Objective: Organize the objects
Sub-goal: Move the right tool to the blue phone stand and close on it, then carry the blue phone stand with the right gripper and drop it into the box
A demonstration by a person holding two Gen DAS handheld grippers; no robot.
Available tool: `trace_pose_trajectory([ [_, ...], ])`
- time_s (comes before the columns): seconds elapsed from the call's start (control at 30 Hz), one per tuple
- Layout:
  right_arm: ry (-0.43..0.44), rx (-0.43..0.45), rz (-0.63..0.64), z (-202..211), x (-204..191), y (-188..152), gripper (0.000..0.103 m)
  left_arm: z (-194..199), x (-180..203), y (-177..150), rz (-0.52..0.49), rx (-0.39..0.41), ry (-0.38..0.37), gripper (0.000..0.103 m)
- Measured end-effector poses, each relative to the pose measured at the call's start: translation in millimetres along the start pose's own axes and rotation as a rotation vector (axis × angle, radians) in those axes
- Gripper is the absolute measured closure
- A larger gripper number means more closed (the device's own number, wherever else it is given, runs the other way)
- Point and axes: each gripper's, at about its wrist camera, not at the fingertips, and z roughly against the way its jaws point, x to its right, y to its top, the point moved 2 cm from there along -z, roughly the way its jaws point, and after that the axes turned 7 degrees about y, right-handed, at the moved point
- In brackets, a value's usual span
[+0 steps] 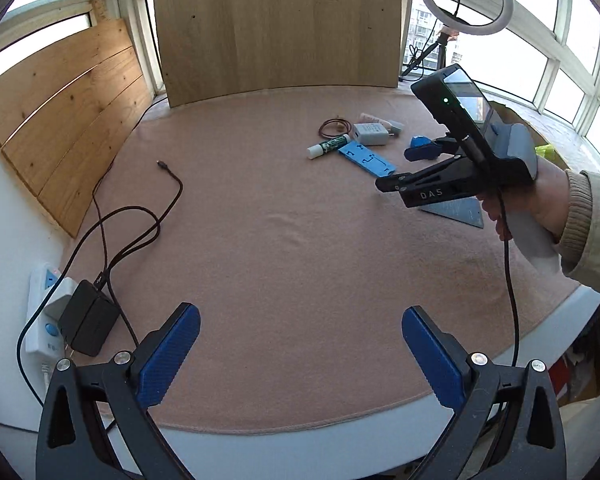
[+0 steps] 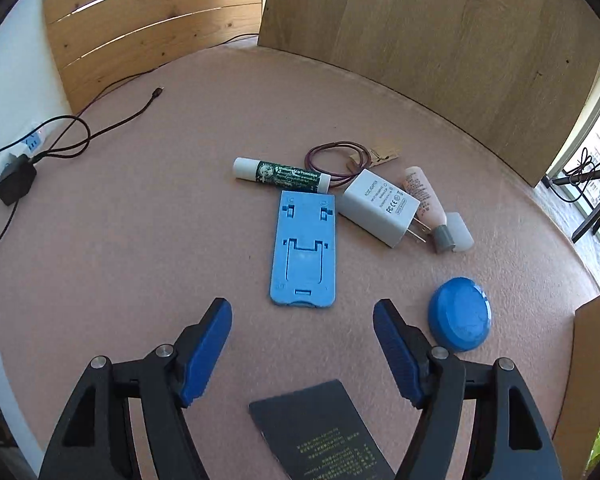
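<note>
Two tools over the pink tabletop (image 2: 140, 240), both with jaws apart and nothing between them. Left tool (image 1: 300, 354) near the front edge. Right tool (image 2: 302, 344) above a dark card (image 2: 320, 432). Toward the back right: blue phone stand (image 2: 303, 250), white charger (image 2: 376, 206), lip balm (image 2: 280, 174), blue round lid (image 2: 460, 312), small tube (image 2: 424, 200).
</note>
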Motion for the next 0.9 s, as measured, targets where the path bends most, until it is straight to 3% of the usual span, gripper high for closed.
trace_pose_trajectory([
  [0.03,0.013,-0.002,-0.006,-4,0,2,0.053,2,-1,-3,0.010,-0.002,0.001,0.001],
  [0.2,0.057,0.014,-0.006,-4,1,3,0.069,3,-7,-19,0.057,-0.017,0.003,0.001],
  [0.4,0.139,-0.003,0.040,2,-8,-10,0.070,-7,-9,-21,0.081,-0.018,-0.003,0.001],
  [0.57,0.319,-0.061,0.289,25,-52,-51,0.070,-22,-3,-25,0.046,-0.001,-0.035,0.001],
  [0.67,0.392,-0.096,0.495,46,-84,-87,0.070,-32,7,-27,-0.026,0.021,-0.054,0.001],
  [0.77,0.457,-0.136,0.650,64,-103,-120,0.070,-41,27,-29,-0.168,0.052,-0.100,0.001],
  [0.9,0.493,-0.172,0.807,79,-110,-149,0.070,-41,69,-37,-0.428,0.092,-0.250,0.001],
])
